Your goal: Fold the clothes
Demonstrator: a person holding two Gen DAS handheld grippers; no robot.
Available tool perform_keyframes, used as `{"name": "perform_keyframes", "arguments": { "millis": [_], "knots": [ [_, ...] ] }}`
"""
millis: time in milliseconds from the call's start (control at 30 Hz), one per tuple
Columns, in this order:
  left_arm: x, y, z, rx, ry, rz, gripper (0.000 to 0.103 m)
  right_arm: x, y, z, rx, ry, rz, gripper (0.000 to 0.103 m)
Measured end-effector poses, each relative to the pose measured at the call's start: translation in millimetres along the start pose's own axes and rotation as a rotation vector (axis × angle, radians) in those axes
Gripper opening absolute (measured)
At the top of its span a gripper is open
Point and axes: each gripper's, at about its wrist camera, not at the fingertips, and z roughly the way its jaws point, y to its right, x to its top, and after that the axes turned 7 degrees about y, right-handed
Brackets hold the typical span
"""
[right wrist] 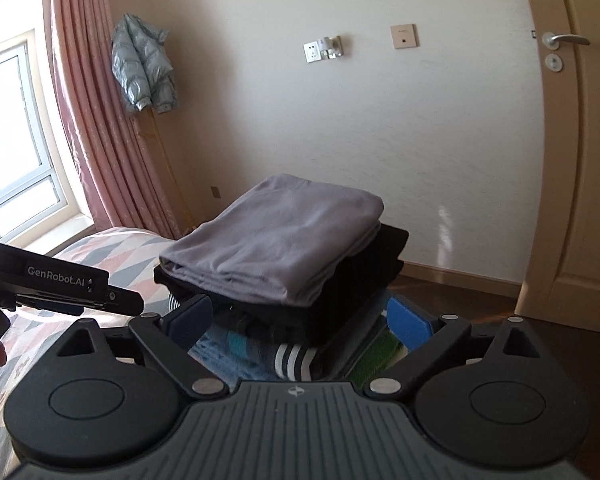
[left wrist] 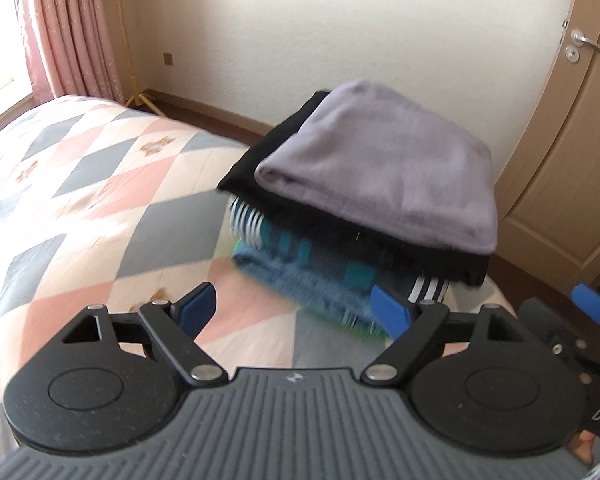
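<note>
Left hand-held gripper [left wrist: 292,308]: jaws wide apart, empty, hovering over quilted bed [left wrist: 92,184]. Stack of folded clothes [left wrist: 356,216] at 1 o'clock, near, on bed corner.
Stack: soft, light, likely to shear; judged best hold is both sides under bottom layer. Grey garment [left wrist: 384,168] on top.
Right hand-held gripper [right wrist: 300,316]: jaws spread, empty, straddling stack's lower layers at 12 o'clock.

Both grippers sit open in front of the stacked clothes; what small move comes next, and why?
Probably back both away: the folded grey garment already lies flat atop the black garment, and the left gripper and right gripper are open, holding nothing.
</note>
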Motion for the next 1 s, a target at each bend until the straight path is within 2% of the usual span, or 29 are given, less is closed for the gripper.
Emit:
{"name": "perform_keyframes", "arguments": {
  "millis": [267,467,733,1000],
  "knots": [
    [-38,-17,-26,0.033,-0.054,0.021,0.095,-17,-28,-41,-0.081,-0.059,0.008,0.101],
    [-58,-25,-32,0.027,-0.078,0.015,0.097,-30,-46,-64,-0.121,-0.082,0.019,0.101],
    [-71,-24,-29,0.024,-0.078,0.034,0.099,-43,-49,-68,-0.146,-0.121,0.058,0.101],
    [-74,-26,-25,0.043,-0.025,0.042,0.102,-44,-47,-54,-0.151,-0.148,0.096,0.103]
  ]
}}
